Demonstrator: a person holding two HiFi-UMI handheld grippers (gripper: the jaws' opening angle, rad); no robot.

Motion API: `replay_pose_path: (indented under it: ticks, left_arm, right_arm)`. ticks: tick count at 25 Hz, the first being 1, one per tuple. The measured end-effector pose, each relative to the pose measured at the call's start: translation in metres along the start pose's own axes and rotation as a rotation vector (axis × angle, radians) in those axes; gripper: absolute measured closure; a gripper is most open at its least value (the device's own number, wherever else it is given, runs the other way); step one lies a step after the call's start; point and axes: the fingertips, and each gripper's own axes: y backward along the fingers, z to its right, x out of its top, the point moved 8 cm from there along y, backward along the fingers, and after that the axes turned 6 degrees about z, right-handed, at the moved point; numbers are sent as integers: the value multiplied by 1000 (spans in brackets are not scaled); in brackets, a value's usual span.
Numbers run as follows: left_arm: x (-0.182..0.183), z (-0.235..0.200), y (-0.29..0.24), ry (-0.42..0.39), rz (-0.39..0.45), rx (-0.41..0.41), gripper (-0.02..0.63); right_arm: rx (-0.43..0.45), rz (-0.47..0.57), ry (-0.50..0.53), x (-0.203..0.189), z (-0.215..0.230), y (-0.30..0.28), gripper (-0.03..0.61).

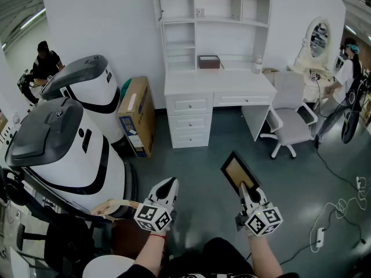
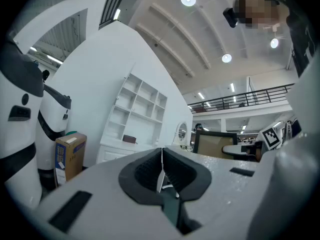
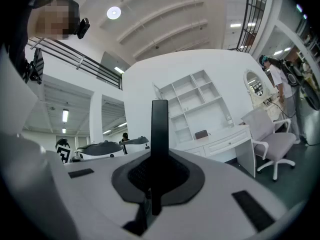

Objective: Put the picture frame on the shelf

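Note:
A black picture frame [image 1: 238, 172] with a tan panel is held up in the air, and my right gripper [image 1: 248, 191] is shut on its lower edge. In the right gripper view the picture frame [image 3: 159, 139] shows edge-on as a black bar rising between the jaws. My left gripper [image 1: 168, 188] hangs level beside it, shut with nothing in it; in the left gripper view its pads [image 2: 161, 171] meet. The white shelf unit [image 1: 214, 22] stands over a white desk [image 1: 219, 86] ahead, several steps away. The shelf unit [image 3: 192, 106] also shows in the right gripper view.
A small dark box [image 1: 208, 62] sits on the desk. A white office chair [image 1: 291, 122] stands right of the desk, a cardboard box [image 1: 136, 116] left of it. Two large white-and-grey machines [image 1: 69, 138] fill the left side. Cables and a power strip [image 1: 320, 236] lie on the floor at right.

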Motion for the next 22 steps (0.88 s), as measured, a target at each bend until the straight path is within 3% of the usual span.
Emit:
replay_pose_path:
  ticks: [9, 22]
  left_arm:
    - [4, -30, -25, -60, 14, 60, 601]
    - [-9, -84, -140, -75, -23, 190, 601]
  right_arm:
    - [-15, -70, 120, -12, 35, -50, 568]
    - [-8, -138, 100, -14, 150, -173, 568]
